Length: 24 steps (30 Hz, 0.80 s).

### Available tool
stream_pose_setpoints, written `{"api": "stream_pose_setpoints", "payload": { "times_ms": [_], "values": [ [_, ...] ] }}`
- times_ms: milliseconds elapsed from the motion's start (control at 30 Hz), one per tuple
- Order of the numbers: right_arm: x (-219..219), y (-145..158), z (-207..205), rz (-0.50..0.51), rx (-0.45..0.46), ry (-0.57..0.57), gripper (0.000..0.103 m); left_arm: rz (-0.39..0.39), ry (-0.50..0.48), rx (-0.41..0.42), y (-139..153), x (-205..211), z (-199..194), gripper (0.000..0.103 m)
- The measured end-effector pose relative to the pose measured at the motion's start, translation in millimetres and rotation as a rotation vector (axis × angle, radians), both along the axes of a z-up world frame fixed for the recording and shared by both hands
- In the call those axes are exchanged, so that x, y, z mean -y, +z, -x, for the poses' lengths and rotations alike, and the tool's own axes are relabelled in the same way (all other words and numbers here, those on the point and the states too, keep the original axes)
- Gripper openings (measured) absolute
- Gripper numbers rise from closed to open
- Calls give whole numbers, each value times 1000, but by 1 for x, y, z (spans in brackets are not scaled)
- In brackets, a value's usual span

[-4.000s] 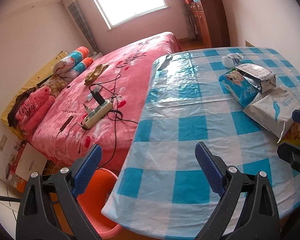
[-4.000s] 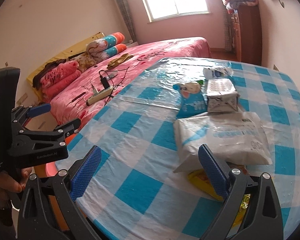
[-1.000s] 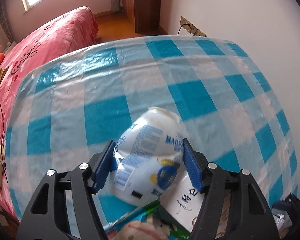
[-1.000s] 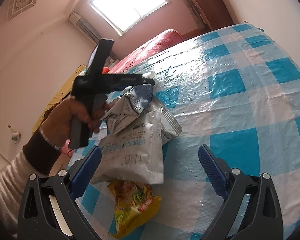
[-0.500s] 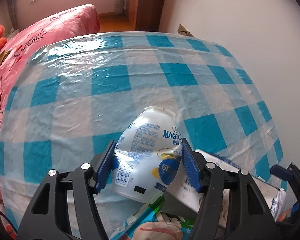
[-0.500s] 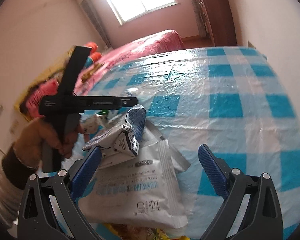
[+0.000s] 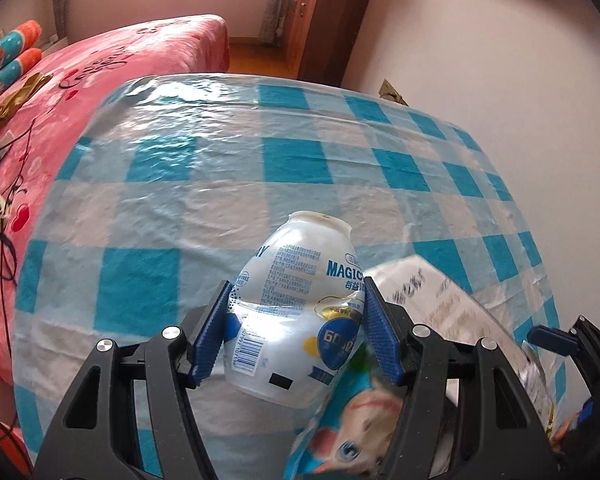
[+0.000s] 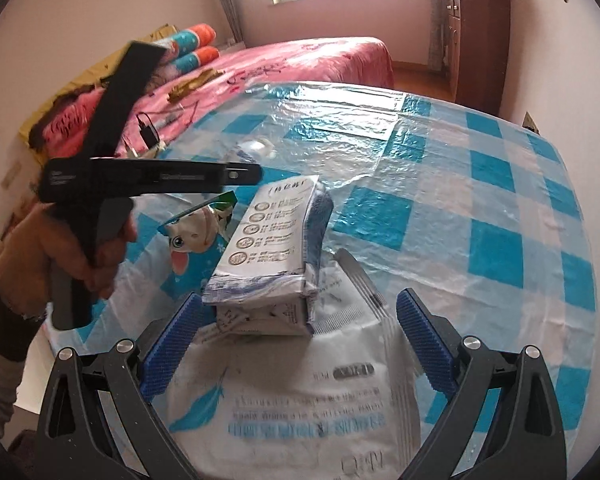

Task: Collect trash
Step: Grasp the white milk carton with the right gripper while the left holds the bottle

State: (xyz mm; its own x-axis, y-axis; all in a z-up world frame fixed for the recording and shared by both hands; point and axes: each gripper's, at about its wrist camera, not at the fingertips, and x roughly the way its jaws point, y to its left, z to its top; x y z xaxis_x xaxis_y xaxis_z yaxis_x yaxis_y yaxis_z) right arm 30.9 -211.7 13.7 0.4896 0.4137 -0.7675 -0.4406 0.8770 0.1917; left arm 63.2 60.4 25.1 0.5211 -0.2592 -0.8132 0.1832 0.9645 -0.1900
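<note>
My left gripper [image 7: 296, 330] is shut on a crushed white plastic bottle [image 7: 296, 312] with blue print and holds it above the blue-and-white checked table [image 7: 204, 208]. Below it lie a blue cartoon snack bag [image 7: 352, 436] and a white carton [image 7: 432, 300]. My right gripper [image 8: 290, 344] is open over a large white bag with a blue feather print [image 8: 292, 396]. The white carton [image 8: 274, 248] stands just beyond its fingertips, the blue cartoon snack bag [image 8: 192, 248] to its left. The left gripper's body [image 8: 152, 176] shows at left, the bottle blurred behind it.
A pink bed [image 7: 80, 76] with cables and a power strip stands left of the table. A wooden cabinet [image 8: 480, 40] stands by the far wall. A wall socket [image 7: 392, 92] sits behind the table. An orange bin edge [image 7: 0, 436] shows low at left.
My left gripper closed on the bottle and has lifted it off the table. My right gripper moved in over the white feather bag, toward the carton.
</note>
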Motion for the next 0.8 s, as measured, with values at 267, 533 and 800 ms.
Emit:
{"api": "stream_pose_setpoints", "payload": {
  "times_ms": [267, 533, 800],
  "values": [
    [-21, -5, -19, 46, -22, 18, 96, 25, 32, 39, 5, -30, 24, 65],
    [-35, -10, -21, 120, 10, -6, 94, 58, 67, 66, 9, -55, 54, 65],
    [-40, -13, -19, 173, 34, -28, 67, 54, 95, 90, 10, -78, 86, 65]
  ]
}}
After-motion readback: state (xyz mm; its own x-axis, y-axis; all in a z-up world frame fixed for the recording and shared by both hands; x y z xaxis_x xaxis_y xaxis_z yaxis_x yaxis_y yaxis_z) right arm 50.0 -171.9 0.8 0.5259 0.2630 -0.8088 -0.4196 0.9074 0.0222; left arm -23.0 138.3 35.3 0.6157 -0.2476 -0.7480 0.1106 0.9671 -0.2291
